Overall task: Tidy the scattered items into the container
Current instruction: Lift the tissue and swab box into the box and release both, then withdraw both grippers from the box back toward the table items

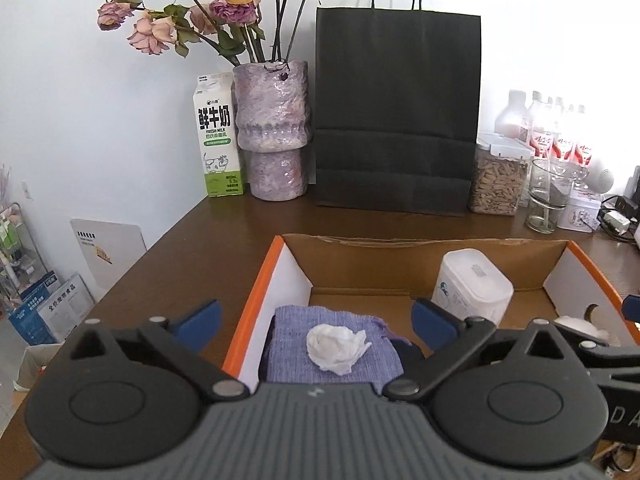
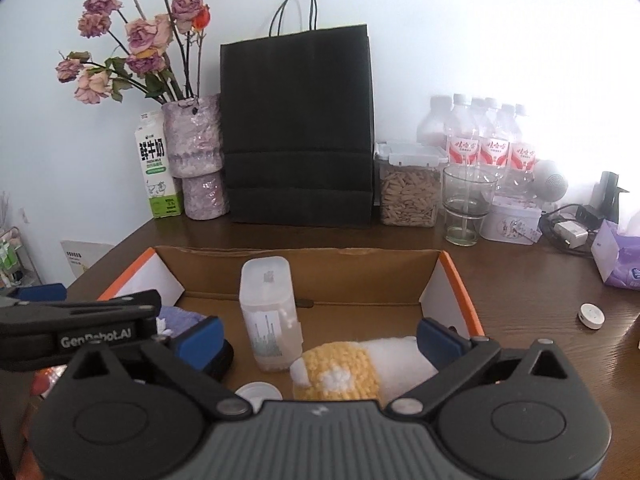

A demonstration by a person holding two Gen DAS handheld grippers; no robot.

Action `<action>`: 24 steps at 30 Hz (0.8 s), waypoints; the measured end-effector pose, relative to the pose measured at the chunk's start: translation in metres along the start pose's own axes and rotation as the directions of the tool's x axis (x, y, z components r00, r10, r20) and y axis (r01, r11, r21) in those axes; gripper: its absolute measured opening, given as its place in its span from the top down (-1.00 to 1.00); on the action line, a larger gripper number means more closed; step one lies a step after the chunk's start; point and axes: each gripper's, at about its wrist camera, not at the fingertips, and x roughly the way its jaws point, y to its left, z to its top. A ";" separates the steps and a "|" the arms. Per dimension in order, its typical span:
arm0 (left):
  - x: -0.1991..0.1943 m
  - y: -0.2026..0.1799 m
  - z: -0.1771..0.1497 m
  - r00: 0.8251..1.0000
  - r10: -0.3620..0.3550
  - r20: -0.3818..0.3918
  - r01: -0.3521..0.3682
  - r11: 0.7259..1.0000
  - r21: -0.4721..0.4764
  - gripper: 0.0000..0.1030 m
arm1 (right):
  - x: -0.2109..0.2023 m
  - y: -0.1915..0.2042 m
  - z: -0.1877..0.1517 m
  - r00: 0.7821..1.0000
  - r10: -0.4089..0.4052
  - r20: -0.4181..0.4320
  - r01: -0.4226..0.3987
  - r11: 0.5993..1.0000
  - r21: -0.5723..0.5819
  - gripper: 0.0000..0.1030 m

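Note:
An open cardboard box with an orange rim (image 1: 256, 288) (image 2: 460, 280) sits on the brown table. Inside lie a purple cloth (image 1: 296, 348) with a crumpled white tissue (image 1: 336, 346) on it, an upright white plastic container (image 1: 472, 284) (image 2: 270, 308), a yellow and white knitted item (image 2: 340, 372) and a small white cap (image 2: 258, 394). My left gripper (image 1: 316, 322) is open above the cloth and tissue, holding nothing. My right gripper (image 2: 318, 338) is open over the knitted item, holding nothing.
At the back stand a milk carton (image 1: 218, 140), a purple vase of dried roses (image 1: 274, 132), a black paper bag (image 1: 396, 112), a jar of seeds (image 1: 498, 176), a glass (image 1: 546, 196) and bottles (image 2: 484, 140). A round white disc (image 2: 591, 315) and tissue pack (image 2: 618, 260) lie right of the box.

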 end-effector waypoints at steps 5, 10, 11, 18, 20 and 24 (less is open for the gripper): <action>-0.020 0.009 0.003 1.000 -0.029 0.009 0.030 0.999 -0.043 -1.00 | -0.028 -0.003 0.001 0.999 0.013 0.043 -0.013 1.000 -0.010 -1.00; -0.049 0.024 -0.002 0.998 -0.044 0.046 0.048 0.996 -0.078 -1.00 | -0.062 -0.007 -0.003 0.997 0.058 0.058 -0.056 0.998 -0.028 -1.00; -0.055 0.026 -0.005 0.997 -0.049 0.052 0.053 0.996 -0.078 -1.00 | -0.069 -0.007 -0.005 0.996 0.059 0.062 -0.057 0.998 -0.036 -1.00; -0.092 0.044 -0.028 0.993 -0.073 0.097 0.079 0.995 -0.061 -1.00 | -0.110 -0.017 -0.040 0.993 0.108 0.042 -0.105 0.993 -0.059 -1.00; -0.101 0.048 -0.038 0.991 -0.082 0.106 0.088 0.995 -0.051 -1.00 | -0.120 -0.020 -0.052 0.993 0.109 0.034 -0.107 0.993 -0.055 -1.00; -0.114 0.056 -0.061 0.991 -0.102 0.090 0.106 0.994 -0.032 -1.00 | -0.134 -0.027 -0.076 0.996 0.086 0.013 -0.086 0.995 -0.044 -1.00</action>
